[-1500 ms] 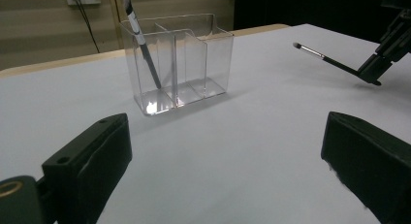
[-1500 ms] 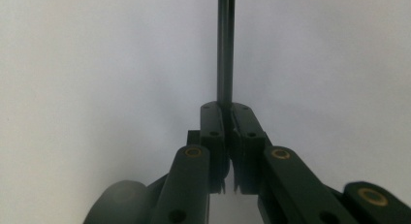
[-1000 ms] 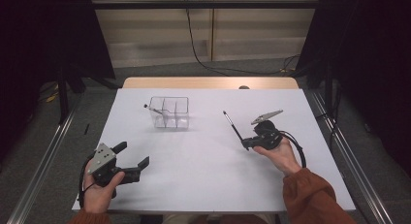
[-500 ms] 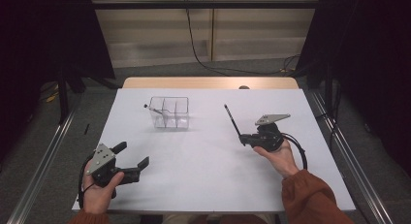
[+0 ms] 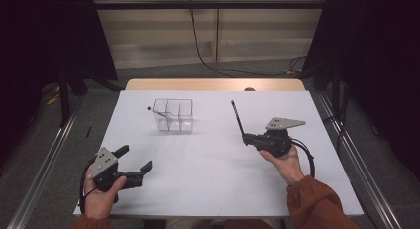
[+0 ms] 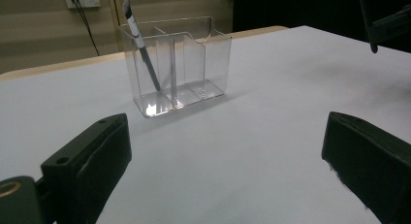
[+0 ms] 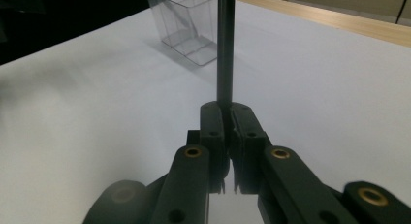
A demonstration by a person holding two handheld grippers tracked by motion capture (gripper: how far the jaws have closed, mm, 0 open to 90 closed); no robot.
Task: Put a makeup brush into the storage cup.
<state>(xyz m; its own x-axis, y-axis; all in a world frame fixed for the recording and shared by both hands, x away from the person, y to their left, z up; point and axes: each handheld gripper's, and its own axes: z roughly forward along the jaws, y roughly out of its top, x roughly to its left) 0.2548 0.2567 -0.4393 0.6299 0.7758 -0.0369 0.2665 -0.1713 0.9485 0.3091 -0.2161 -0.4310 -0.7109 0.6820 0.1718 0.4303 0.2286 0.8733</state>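
A clear plastic organiser (image 5: 172, 115) with several compartments stands on the white table (image 5: 208, 184), with one dark pen (image 6: 140, 42) leaning in its left end compartment. My right gripper (image 5: 246, 139) is right of it, shut on a second dark pen (image 5: 237, 117) that sticks up and away from the jaws. In the right gripper view the pen (image 7: 225, 49) rises straight from the closed gripper (image 7: 227, 112), and the organiser (image 7: 190, 25) lies beyond it. My left gripper (image 5: 133, 162) rests near the front left of the table, jaws wide apart and nothing between its fingers (image 6: 92, 161).
The white table ends in a wooden strip (image 5: 213, 84) at the back. Metal rails (image 5: 44, 164) run along both sides on the floor. A black cable (image 5: 203, 45) hangs down the back wall. Bare tabletop lies between the two grippers.
The right gripper has turned and shifted slightly, so the pen now points more upright and toward the back. The left gripper has stayed where it was.
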